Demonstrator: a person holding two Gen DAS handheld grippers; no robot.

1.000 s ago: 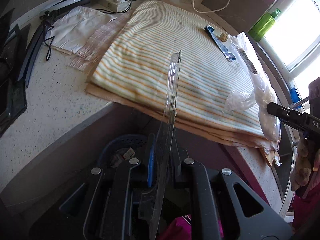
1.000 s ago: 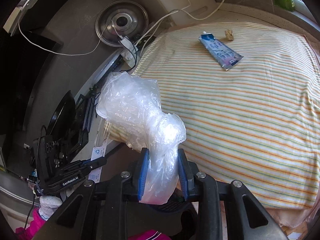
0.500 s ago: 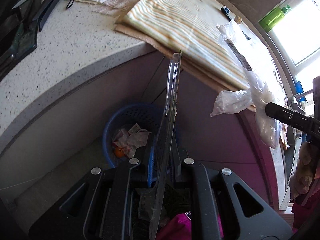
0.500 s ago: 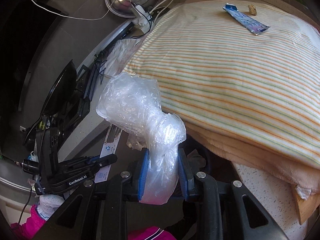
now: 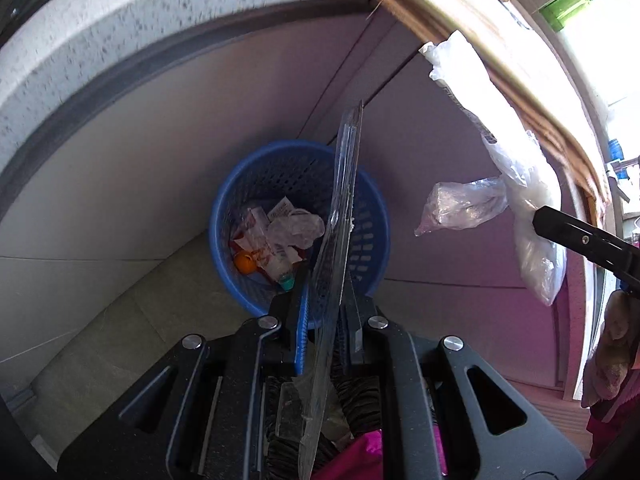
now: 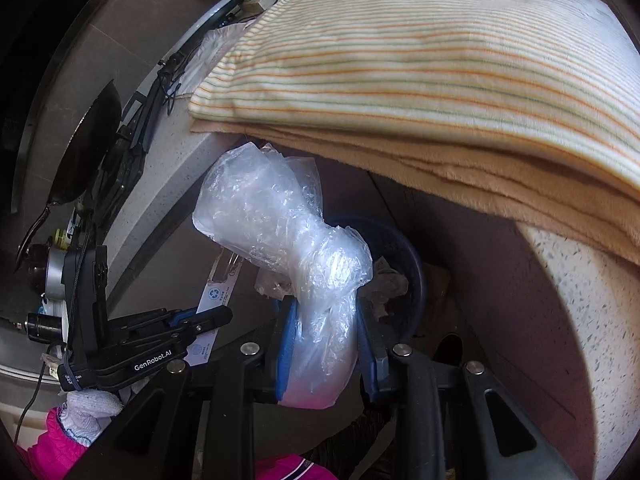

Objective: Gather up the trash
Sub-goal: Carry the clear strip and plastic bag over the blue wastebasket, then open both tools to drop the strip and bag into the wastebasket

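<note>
Left tool (image 5: 324, 312) pinches stiff clear plastic packaging (image 5: 340, 216) edge-on. Right tool (image 6: 326, 344) squeezes crumpled plastic bag (image 6: 288, 232): light, soft, slippery, best held mid-bunch.

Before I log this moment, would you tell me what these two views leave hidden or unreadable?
- Left wrist view: the blue basket is split by the clear plastic strip held in the left gripper; trash behind it is hidden.
- Right wrist view: the crumpled plastic bag in the right gripper covers most of the basket; only a rim arc shows.
- Right wrist view: print on the strip's card is too small to read.
- Countertop items are cut off by the top edge.
</note>
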